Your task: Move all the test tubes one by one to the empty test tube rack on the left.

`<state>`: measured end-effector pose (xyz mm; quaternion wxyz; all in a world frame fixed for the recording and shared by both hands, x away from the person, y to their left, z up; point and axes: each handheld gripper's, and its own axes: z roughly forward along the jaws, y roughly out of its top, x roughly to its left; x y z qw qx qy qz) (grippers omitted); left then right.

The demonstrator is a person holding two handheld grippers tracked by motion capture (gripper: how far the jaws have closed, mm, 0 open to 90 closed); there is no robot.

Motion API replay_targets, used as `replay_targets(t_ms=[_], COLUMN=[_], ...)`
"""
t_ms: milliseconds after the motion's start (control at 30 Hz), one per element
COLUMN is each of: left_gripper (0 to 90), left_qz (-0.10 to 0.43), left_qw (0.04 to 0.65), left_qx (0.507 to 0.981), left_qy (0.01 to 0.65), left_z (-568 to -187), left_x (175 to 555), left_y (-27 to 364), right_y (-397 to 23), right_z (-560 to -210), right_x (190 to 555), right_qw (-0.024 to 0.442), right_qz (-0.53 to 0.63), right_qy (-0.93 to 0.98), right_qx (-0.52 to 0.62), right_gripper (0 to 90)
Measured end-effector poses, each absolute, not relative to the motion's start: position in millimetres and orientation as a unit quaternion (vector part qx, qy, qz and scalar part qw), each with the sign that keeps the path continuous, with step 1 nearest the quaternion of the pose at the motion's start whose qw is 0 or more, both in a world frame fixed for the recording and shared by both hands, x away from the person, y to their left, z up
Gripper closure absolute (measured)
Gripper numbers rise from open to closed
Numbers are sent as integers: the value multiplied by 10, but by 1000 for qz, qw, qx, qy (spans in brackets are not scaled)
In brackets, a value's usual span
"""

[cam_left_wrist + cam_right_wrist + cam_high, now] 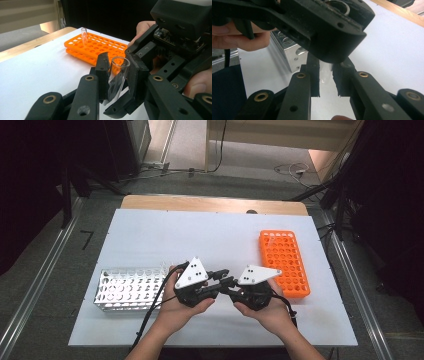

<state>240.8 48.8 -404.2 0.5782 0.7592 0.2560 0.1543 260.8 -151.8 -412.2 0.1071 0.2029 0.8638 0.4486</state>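
Both grippers are meeting over the near middle of the table [150,227], passing a clear glass test tube [117,77] between them. The left gripper [117,75] is closing its jaws on the tube body just below the open rim, pads pressing both sides, tube tilting slightly with the mouth up and empty as far as can be seen. The right gripper [325,80] is also sitting near fully closed; a glassy sliver is showing between its pads, so it is likely gripping the same tube lower down, though the left gripper's body is hiding the contact. The tube is looking light, rigid, smooth and breakable: slippery under hard pads, so gripping mid-body with flat pad contact and modest squeeze is seeming best, avoiding the thin rim and any twisting while two grippers are sharing it. Farther out, the orange rack [100,47] is lying on the right side of the table, holding one upright clear tube [84,36] near a far corner, other holes looking empty. The metal rack [127,290] is lying at the left, beside the left hand [175,312], a few clear tubes seeming to stand at its far right end.
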Motion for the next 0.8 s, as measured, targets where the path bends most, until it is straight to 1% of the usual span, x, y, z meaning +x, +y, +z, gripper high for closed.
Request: replay_targets(t_ms=[267,567,600,633,700,800], left_gripper=[754,760,760,760,760,760], left_qz=[163,168,168,169,170,172], left_qw=[579,586,587,588,588,591], left_qx=[756,750,748,747,746,742], left_qy=[259,258,259,260,262,267], left_z=[-4029,-4002,-3999,-3994,-3986,-3970], left_x=[2404,2386,2387,2388,2392,2399], left_y=[514,546,552,562,585,628], right_y=[-1524,-1539,-1539,-1538,-1539,-1547], right_z=[-4116,-4101,-4102,-4102,-4104,-4095], right_x=[2609,2613,2618,2618,2620,2620], right_qw=[107,93,91,91,94,100], right_qz=[454,468,470,470,470,476], right_qy=[861,855,854,853,852,848], right_qx=[202,204,204,207,209,210], right_gripper=[743,727,698,645,609,500])
